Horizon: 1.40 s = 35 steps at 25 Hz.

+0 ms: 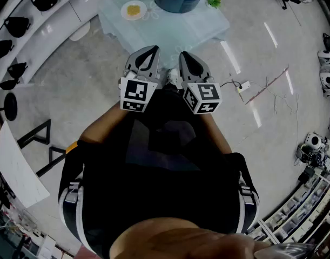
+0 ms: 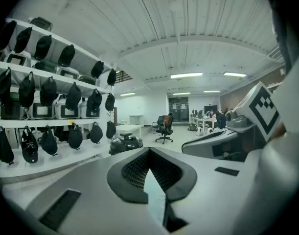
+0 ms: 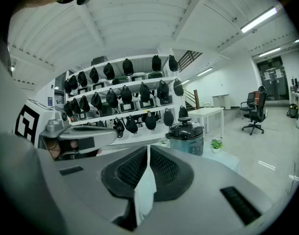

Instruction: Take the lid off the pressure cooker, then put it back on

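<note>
1. 2 grippers, both closed and empty: the left gripper (image 2: 149, 153) has its black, waffle-textured pads (image 2: 134, 171) meeting at the tips. The right gripper (image 3: 148, 151) has its jaws pressed together the same way.
2. Each gripper is a smooth grey plastic wedge and carries a cube (image 1: 137, 93) faced with black-and-white square markers.
3. The pressure cooker (image 3: 187, 136) is round, with a blue-grey body. Its glossy black lid (image 3: 186, 124) sits in place, topped by a knob.
4. It stands well ahead of both grippers, touched by neither.
5. Under it is a low table (image 1: 170, 28) covered in a pale blue cloth.
6. Near the cooker on the cloth are a small green plant (image 3: 216, 144) and a white plate (image 1: 133, 9) holding something yellow.
7. The floor (image 1: 100, 53) is grey, polished and mottled like concrete, and it reflects long streaks of light.
8. White shelves (image 3: 125, 89) carry rows of rounded black items, and 1 black office chair (image 3: 254, 109) stands farther back under a ribbed white ceiling.
</note>
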Available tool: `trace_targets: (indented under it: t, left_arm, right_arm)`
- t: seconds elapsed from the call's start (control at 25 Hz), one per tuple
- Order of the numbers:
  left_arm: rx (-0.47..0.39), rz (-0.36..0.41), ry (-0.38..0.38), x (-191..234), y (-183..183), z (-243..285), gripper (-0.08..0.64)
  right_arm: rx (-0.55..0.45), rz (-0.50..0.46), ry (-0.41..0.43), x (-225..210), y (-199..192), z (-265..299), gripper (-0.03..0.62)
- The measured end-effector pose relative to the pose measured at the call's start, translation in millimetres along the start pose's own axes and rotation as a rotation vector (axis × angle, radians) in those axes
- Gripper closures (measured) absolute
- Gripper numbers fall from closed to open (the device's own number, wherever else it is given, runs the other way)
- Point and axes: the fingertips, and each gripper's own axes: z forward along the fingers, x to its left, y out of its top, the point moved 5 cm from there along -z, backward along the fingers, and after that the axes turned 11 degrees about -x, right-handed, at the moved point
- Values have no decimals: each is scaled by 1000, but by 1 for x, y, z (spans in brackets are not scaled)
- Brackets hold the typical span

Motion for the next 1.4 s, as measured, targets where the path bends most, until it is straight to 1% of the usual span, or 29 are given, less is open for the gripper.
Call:
trace_targets:
  t: [0.24,0.64,0.88,1.12,1.4]
  left_arm:
    - [2,-16,4,2,0,7,553]
    - [29,-44,15,6,-10,16,553]
    - [21,-56,33,19,-8,28,553]
    - [14,-66,56,34,-2,49,553]
    - [18,-77,115,53,1,89,552]
  right_arm:
    - [13,-2,-2,-6,1,4,561]
    - [28,25,6,-17,-4,14,558]
    - [22,13,26,-24,3,34,515]
    - [18,-27,56,-38,16,57,499]
    - [-3,-90,115,-81,41,103,477]
